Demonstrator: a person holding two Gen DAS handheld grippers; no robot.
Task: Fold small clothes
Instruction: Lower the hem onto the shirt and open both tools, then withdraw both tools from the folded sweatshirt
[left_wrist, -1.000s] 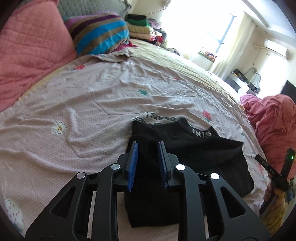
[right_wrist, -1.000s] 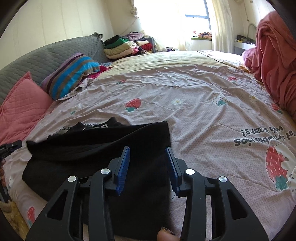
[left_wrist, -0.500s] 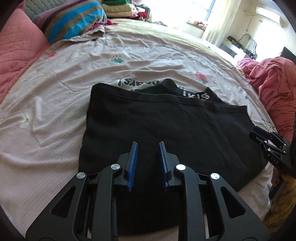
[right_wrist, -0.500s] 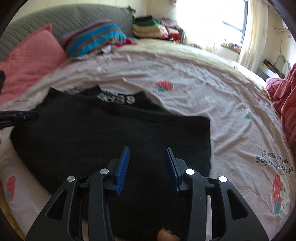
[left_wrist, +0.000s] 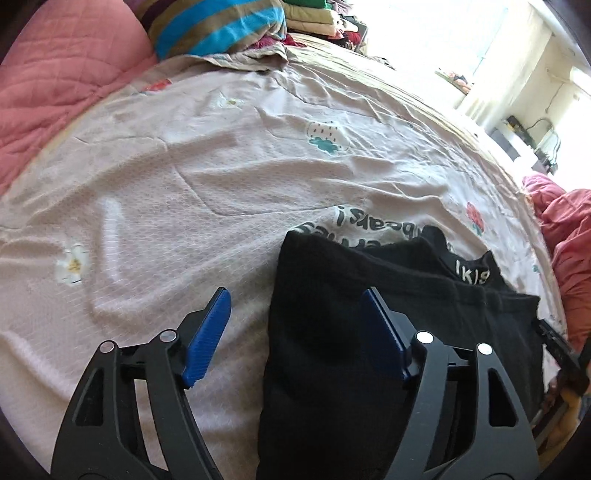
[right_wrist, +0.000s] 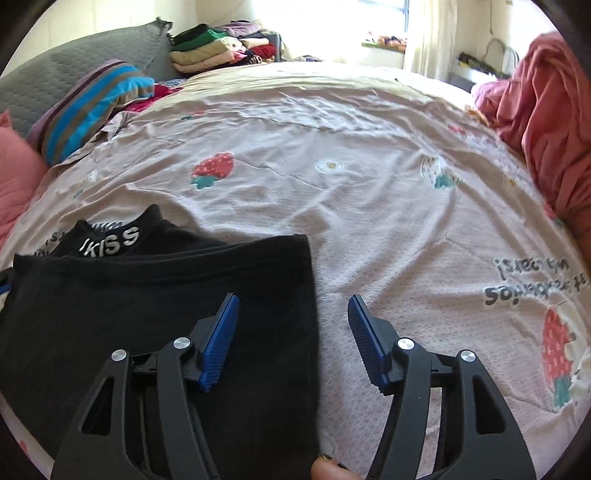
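The left gripper (left_wrist: 295, 321) hangs over the bed with its jaws spread wide and nothing between them. The folded black garment (left_wrist: 369, 332) lies flat on the strawberry-print bedsheet (left_wrist: 184, 177); its left edge runs up between the two blue pads, so the right pad sits over black cloth and the left pad over bare sheet. The waistband with white lettering (left_wrist: 471, 275) shows beyond the right pad.

The right gripper (right_wrist: 293, 325) is likewise released, jaws wide apart and empty. Here the black garment (right_wrist: 147, 314) lies under and beyond the left pad, its right edge falling between the pads, while the right pad stands over the bedsheet (right_wrist: 369, 184). The lettered waistband (right_wrist: 110, 243) lies ahead and to the left of the jaws. A striped pillow (right_wrist: 92, 107) and a stack of folded clothes (right_wrist: 218, 48) sit far ahead to the left.
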